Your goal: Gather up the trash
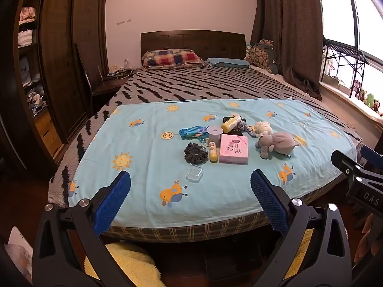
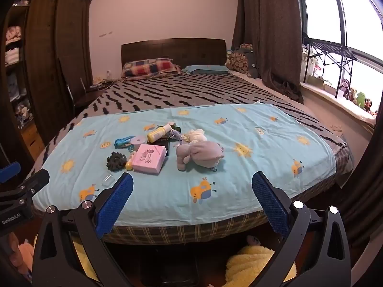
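A cluster of small items lies on a light blue sheet (image 1: 153, 186) spread over the foot of a bed. It holds a blue snack wrapper (image 1: 192, 131) (image 2: 124, 141), a clear plastic case (image 1: 194, 173) (image 2: 107, 179), a pink box (image 1: 233, 148) (image 2: 149, 158), a black scrunchie (image 1: 195, 153) (image 2: 116, 161), yellow bottles (image 1: 231, 123) (image 2: 159, 132) and a grey plush toy (image 1: 276, 143) (image 2: 199, 154). My left gripper (image 1: 190, 191) hangs open before the bed's foot, nothing between its blue pads. My right gripper (image 2: 192, 192) is likewise open and empty, short of the items.
The bed carries a black-and-grey striped cover (image 1: 191, 83) and pillows by a dark headboard (image 1: 192, 39). A dark wardrobe (image 1: 59, 71) stands left, a windowsill with toys (image 2: 354, 98) right. Yellow fluffy slippers (image 1: 129, 263) (image 2: 253, 260) lie on the floor below.
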Action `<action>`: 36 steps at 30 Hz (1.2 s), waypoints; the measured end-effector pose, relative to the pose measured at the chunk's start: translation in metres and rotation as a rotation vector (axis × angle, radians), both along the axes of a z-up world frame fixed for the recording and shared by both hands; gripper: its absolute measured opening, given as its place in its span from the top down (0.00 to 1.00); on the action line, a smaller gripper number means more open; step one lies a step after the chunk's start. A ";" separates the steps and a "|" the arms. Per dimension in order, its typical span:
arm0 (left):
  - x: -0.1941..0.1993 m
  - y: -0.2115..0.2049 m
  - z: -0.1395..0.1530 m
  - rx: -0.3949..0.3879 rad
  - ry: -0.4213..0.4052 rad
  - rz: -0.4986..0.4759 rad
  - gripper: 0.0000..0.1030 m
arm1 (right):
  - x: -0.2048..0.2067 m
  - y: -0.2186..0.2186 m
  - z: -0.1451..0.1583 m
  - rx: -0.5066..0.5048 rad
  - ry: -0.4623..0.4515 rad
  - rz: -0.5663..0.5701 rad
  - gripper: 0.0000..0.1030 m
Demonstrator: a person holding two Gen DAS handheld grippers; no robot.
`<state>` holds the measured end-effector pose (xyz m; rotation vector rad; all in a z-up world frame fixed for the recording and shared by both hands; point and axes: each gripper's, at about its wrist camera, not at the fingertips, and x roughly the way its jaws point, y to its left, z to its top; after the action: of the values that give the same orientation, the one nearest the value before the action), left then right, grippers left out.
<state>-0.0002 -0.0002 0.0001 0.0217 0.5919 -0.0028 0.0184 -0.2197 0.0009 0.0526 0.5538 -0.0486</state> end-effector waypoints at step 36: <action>-0.007 0.006 0.012 -0.027 -0.041 0.000 0.08 | -0.005 0.007 0.008 0.006 -0.037 0.021 0.03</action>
<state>-0.0069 0.0054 0.0122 -0.0043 0.5509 -0.0104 0.0137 -0.2127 0.0093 0.0535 0.5170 -0.0257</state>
